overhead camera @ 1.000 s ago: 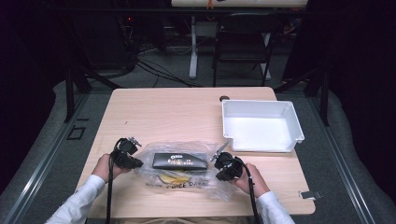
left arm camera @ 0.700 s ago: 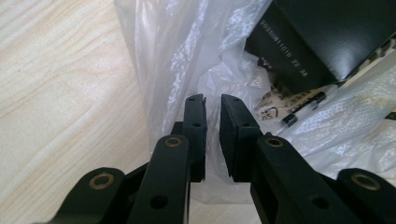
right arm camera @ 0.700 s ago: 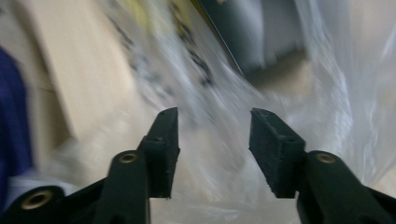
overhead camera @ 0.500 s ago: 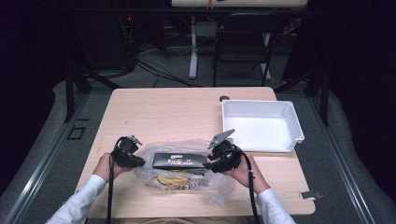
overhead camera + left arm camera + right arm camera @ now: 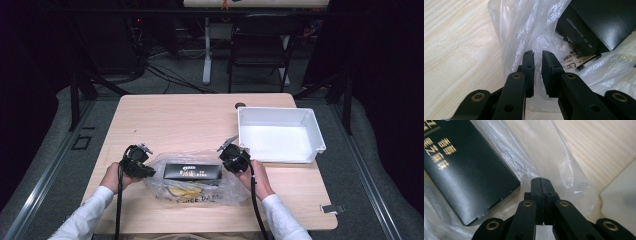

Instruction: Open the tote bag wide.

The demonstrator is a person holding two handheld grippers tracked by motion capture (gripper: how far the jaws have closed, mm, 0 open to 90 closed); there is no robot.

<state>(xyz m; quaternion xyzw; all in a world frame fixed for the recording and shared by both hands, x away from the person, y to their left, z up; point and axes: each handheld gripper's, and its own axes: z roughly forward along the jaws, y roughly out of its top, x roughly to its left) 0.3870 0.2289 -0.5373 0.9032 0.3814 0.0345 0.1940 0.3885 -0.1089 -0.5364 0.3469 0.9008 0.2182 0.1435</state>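
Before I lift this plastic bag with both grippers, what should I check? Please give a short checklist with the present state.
1. Left gripper pinches the plastic bag: cannot tell. A narrow gap shows between its fingers, with film in it.
2. Right gripper fingers closed: ok. Whether film is caught between them: cannot tell.
3. Black box fully inside the bag: ok.
4. White tray empty: ok.
5. Bag apart from the tray: ok.
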